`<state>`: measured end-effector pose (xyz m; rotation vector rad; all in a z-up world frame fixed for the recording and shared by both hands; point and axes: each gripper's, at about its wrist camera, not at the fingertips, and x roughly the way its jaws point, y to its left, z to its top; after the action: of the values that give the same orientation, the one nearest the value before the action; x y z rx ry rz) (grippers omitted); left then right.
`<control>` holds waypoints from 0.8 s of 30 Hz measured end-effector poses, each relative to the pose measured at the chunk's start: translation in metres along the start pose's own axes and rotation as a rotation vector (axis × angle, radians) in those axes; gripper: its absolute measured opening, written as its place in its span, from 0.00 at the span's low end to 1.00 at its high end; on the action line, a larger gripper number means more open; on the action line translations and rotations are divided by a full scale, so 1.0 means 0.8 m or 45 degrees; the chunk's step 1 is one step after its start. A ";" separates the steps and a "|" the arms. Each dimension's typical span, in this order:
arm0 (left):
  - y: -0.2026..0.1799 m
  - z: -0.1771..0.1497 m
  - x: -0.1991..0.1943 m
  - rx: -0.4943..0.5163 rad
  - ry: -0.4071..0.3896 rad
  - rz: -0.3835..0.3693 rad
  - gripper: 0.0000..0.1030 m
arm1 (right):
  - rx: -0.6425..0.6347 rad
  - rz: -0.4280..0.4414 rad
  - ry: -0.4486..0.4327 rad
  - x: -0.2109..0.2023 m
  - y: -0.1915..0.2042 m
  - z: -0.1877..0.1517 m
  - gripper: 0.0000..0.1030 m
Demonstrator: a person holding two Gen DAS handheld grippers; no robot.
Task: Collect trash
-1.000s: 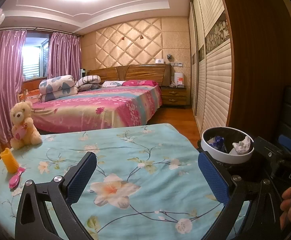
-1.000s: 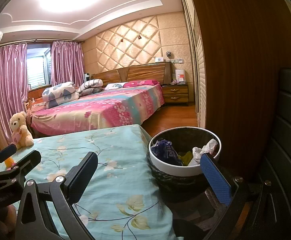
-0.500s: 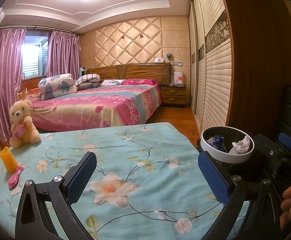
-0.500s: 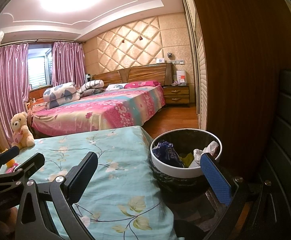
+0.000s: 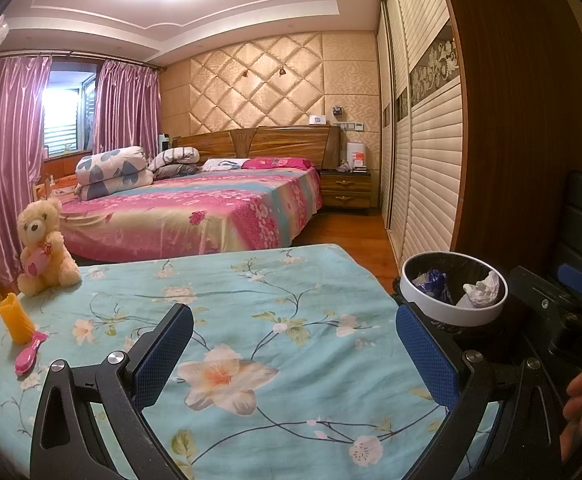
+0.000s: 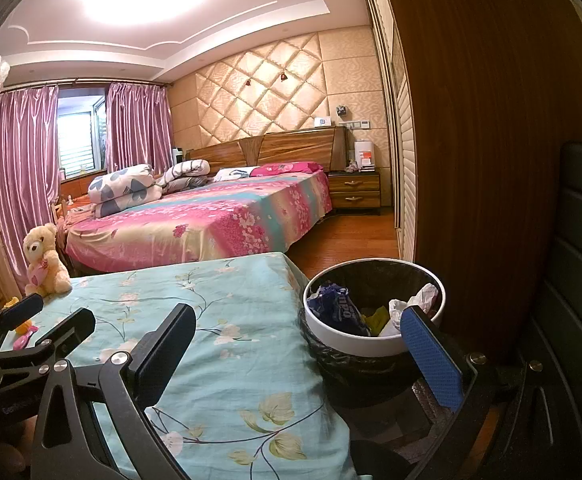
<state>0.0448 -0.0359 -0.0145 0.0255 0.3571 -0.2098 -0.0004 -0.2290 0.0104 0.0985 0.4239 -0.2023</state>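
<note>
A white-rimmed trash bin (image 6: 355,345) with a black liner stands just off the table's right edge. It holds a blue wrapper (image 6: 333,309), a yellow scrap (image 6: 375,316) and crumpled white tissue (image 6: 415,299). The left wrist view shows the bin (image 5: 451,317) too, with the wrapper (image 5: 435,282) and tissue (image 5: 483,290). My right gripper (image 6: 297,356) is open and empty, its right finger in front of the bin's near rim. My left gripper (image 5: 295,354) hovers open and empty over the floral tablecloth (image 5: 251,304). The right wrist view shows the left gripper (image 6: 39,322) at far left.
On the table's left end sit a teddy bear (image 5: 43,250), an orange ridged cup (image 5: 14,318) and a pink brush (image 5: 29,354). A pink bed (image 5: 195,208) lies beyond. A dark wooden wardrobe panel (image 6: 483,160) and a dark ribbed case (image 6: 579,264) stand close on the right.
Both views have shifted only very slightly. Both grippers stay open and empty, and the bin's contents look the same.
</note>
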 end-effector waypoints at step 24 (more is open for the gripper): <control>0.000 0.000 0.002 -0.001 0.008 -0.002 0.99 | 0.001 0.002 0.001 0.000 0.000 0.000 1.00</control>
<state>0.0460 -0.0365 -0.0153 0.0249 0.3638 -0.2112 -0.0004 -0.2290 0.0106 0.0997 0.4242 -0.2013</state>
